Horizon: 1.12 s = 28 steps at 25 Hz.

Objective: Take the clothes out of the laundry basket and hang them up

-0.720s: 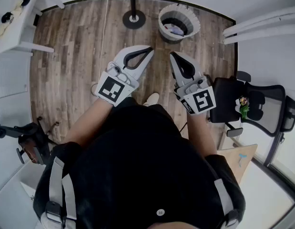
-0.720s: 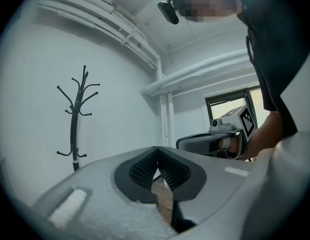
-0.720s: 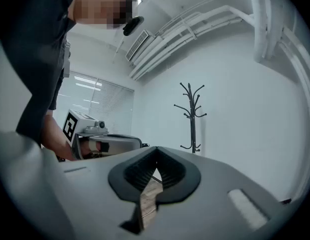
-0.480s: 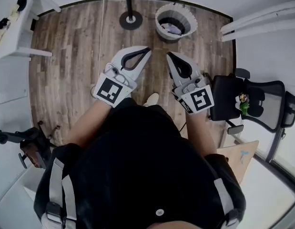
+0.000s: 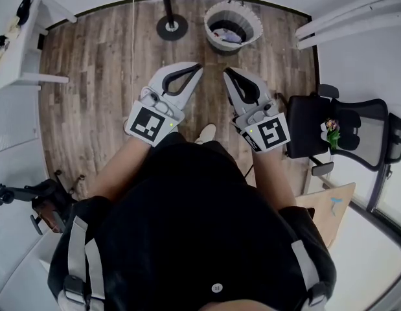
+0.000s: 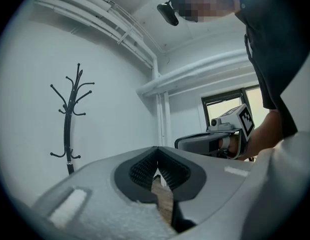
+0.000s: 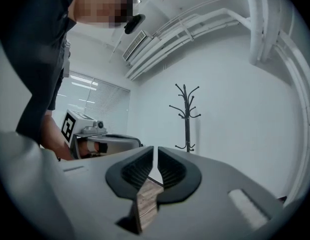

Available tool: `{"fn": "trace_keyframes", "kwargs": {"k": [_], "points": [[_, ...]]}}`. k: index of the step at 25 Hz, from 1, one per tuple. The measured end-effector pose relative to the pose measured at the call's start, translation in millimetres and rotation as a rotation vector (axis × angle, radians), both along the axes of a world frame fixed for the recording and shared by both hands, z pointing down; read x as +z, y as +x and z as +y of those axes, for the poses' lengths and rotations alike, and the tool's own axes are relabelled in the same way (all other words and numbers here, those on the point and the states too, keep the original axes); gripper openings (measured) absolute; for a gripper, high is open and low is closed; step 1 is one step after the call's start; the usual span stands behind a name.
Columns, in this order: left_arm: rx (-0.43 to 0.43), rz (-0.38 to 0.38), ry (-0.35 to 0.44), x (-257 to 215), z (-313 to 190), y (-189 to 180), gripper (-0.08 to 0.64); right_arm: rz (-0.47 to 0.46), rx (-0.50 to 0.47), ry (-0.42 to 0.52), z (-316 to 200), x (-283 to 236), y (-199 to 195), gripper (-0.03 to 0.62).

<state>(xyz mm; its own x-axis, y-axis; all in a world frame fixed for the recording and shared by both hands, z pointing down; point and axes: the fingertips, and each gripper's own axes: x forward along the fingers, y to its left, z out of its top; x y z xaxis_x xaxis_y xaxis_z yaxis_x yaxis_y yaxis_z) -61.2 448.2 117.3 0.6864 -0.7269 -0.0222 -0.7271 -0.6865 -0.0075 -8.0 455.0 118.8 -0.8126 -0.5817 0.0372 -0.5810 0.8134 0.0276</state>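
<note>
Your left gripper point(image 5: 197, 67) and right gripper point(image 5: 227, 72) both have their jaws closed with nothing between them, level and side by side above the wood floor point(image 5: 96, 76). Ahead, the laundry basket point(image 5: 253, 23) stands near the coat stand point(image 5: 170, 24), with the clothes point(image 5: 230, 36) inside it.

- Head camera: sits above you, faces steeply down past your torso.
- It looks onto wooden floor point(image 5: 90, 96). Left tongs point(image 5: 199, 66) and right tongs point(image 5: 227, 71) lie close below lens; laundry basket point(image 5: 254, 24) and coat stand point(image 5: 171, 26) lie farther ahead.
- Left tongs camera: rides just behind own jaws, faces level across room, jaws very near lens.
- Right tongs camera: same setup.
- Shared: both tongs cameras catch coat stand, and each catches other tongs at its side.
- Head view shares only stand's base and both tongs with them.
</note>
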Motion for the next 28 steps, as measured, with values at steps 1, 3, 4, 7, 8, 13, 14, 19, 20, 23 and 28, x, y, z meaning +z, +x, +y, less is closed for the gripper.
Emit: {"fn": "trace_keyframes", "kwargs": {"k": [1,3,4,7,8,13,14,19,20,23,28], "points": [[0.002,-0.002,0.002,-0.3,0.4,1.9,0.002,-0.012,0.012,-0.002,-1.4,-1.0,2.5,0.052],[0.006,-0.004,0.006,-1.1,1.2,6.9,0.002,-0.048,0.037,-0.010,-5.5,-4.2,9.1,0.297],[0.006,-0.003,0.006,-1.5,1.8,9.7,0.002,-0.062,0.051,-0.013,-7.5,-5.7,13.1,0.402],[0.011,-0.008,0.010,-2.2,5.0,18.0,0.002,-0.069,0.094,0.002,-9.5,-9.3,26.9,0.488],[0.012,-0.010,0.013,-2.5,5.8,21.0,0.002,-0.065,0.106,0.008,-9.7,-9.8,31.6,0.505],[0.016,-0.009,0.004,0.0,7.8,38.3,0.002,-0.056,0.127,0.012,-9.8,-8.5,53.5,0.532],[0.018,-0.011,0.004,0.8,7.5,43.0,0.002,-0.055,0.126,0.012,-9.7,-7.9,57.9,0.532],[0.018,-0.012,0.011,1.2,-2.2,72.9,0.002,-0.055,0.122,0.005,-13.7,-4.2,89.0,0.532],[0.016,-0.010,0.009,0.7,-4.6,79.4,0.002,-0.058,0.123,0.004,-15.1,-3.7,96.7,0.531],[0.016,-0.010,0.011,-0.3,-11.3,99.7,0.002,-0.063,0.118,-0.001,-20.6,-0.9,117.5,0.526],[0.029,-0.026,0.004,-0.1,-29.7,132.0,0.002,-0.070,0.126,0.002,-42.1,0.0,149.1,0.513]]}}
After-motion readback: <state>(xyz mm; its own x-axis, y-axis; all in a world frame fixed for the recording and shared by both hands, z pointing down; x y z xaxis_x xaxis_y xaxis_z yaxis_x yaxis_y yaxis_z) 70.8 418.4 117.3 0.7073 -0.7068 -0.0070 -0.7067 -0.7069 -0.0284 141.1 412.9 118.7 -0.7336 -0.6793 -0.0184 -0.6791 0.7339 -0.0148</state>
